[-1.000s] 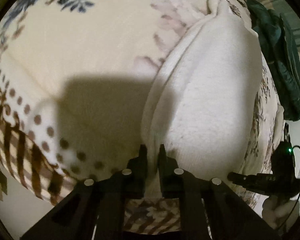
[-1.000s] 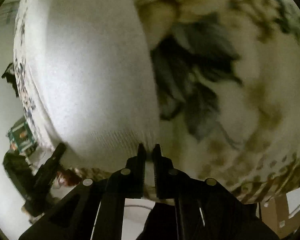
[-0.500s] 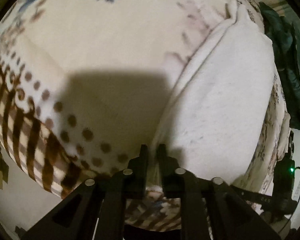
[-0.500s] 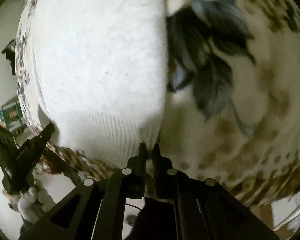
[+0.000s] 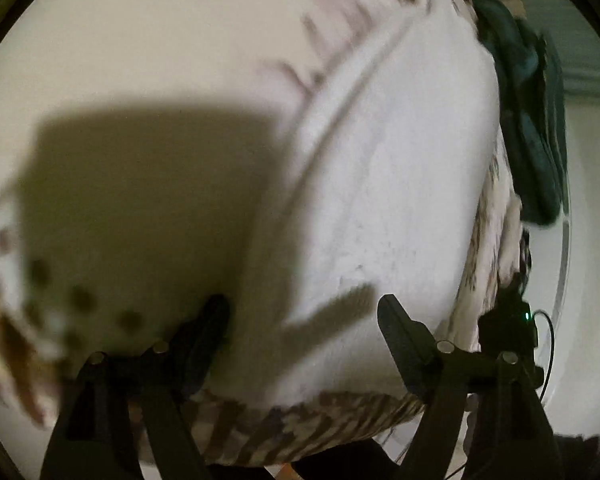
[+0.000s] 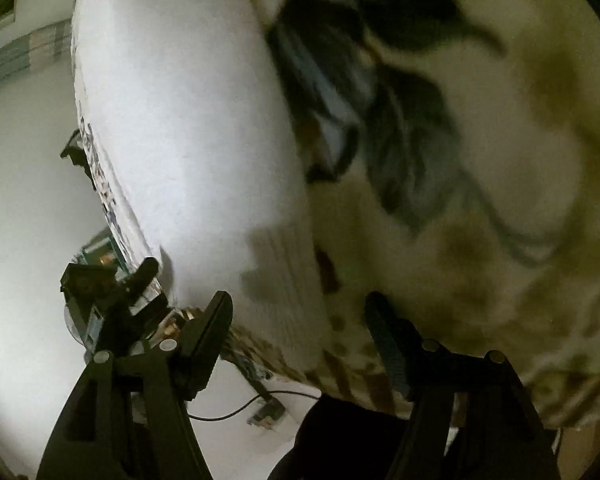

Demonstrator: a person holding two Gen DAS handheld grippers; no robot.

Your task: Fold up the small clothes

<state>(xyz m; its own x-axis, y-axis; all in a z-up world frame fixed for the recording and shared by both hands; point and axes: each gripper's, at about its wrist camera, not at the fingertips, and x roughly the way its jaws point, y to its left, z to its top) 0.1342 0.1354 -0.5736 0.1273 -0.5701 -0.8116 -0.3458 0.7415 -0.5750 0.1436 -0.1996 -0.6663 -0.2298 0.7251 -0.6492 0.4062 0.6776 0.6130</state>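
A small white knit garment (image 5: 388,184) lies flat on a cream floral blanket (image 5: 160,48). Its near edge sits by the blanket's front border. My left gripper (image 5: 304,320) is open, its black fingers spread just above the garment's near left corner, holding nothing. In the right wrist view the same garment (image 6: 188,128) shows with its ribbed hem (image 6: 288,264) at the near right corner. My right gripper (image 6: 298,320) is open over that hem, empty. The other gripper (image 6: 112,288) shows at the left.
A dark green cloth pile (image 5: 532,120) lies beyond the blanket at the far right. The blanket's brown striped border (image 5: 300,420) runs along the near edge, with pale floor beyond. A large dark leaf print (image 6: 380,120) marks the blanket right of the garment. A cable (image 6: 236,408) trails below.
Both grippers were shut on the garment's near corners and have opened, letting it go. The garment now rests flat on the blanket. Both views are blurred by motion.
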